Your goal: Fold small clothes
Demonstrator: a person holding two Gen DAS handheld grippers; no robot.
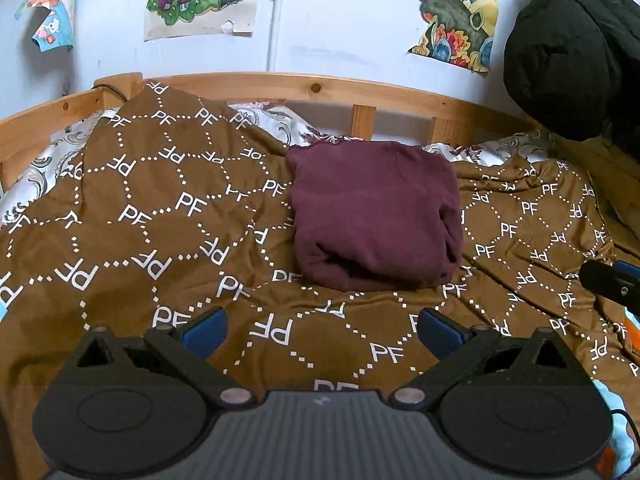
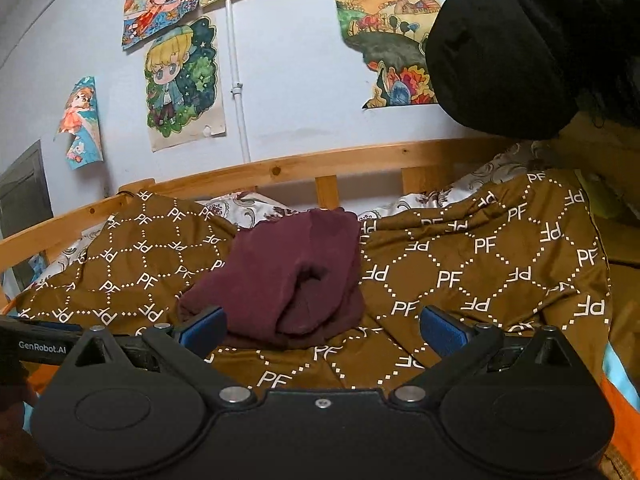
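Bed (image 1: 320, 88) with a wooden rail, covered by a brown "PF"-patterned sheet (image 1: 140, 216); a black jacket (image 1: 568, 52) hangs above the sheet's far right corner. Folded maroon garment (image 1: 374, 216) lies mid-sheet, toward the rail. Left hand-held gripper (image 1: 322, 330) and right hand-held gripper (image 2: 322, 330), nearer than the garment, have jaws spread apart, empty.

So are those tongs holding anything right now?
Nothing. Both the left tongs and right tongs are open and empty; the folded maroon garment lies untouched on the brown bedspread.
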